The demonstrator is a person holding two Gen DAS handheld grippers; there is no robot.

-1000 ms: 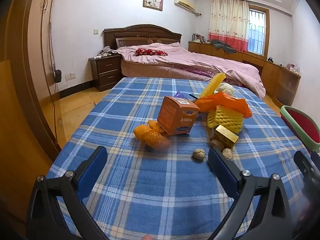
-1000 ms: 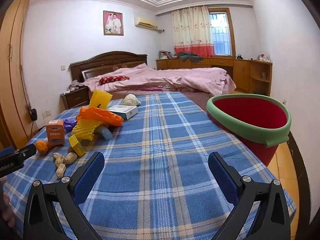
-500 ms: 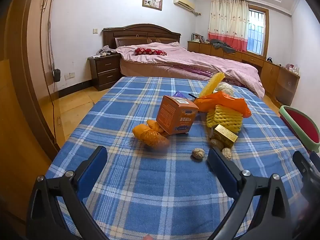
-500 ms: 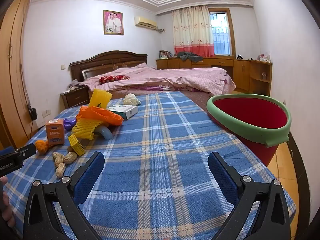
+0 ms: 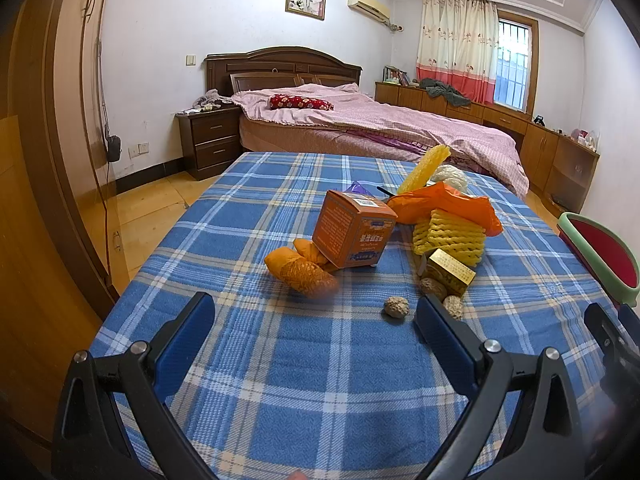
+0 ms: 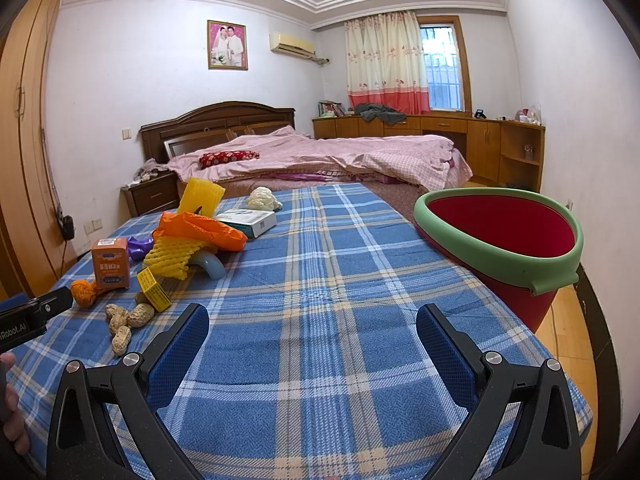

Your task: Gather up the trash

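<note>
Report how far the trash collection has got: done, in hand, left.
Done: nothing visible; what shows of the inside of the red bin is bare. In hand: nothing; the left gripper and right gripper are both open over the plaid cloth. Left: all of it, including the orange box, orange bag, yellow foam net, gold box, peanuts and white carton.

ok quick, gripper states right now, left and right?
Left gripper: open, fingers wide apart, holding nothing, above the plaid cloth.
Right gripper: open, holding nothing.
</note>
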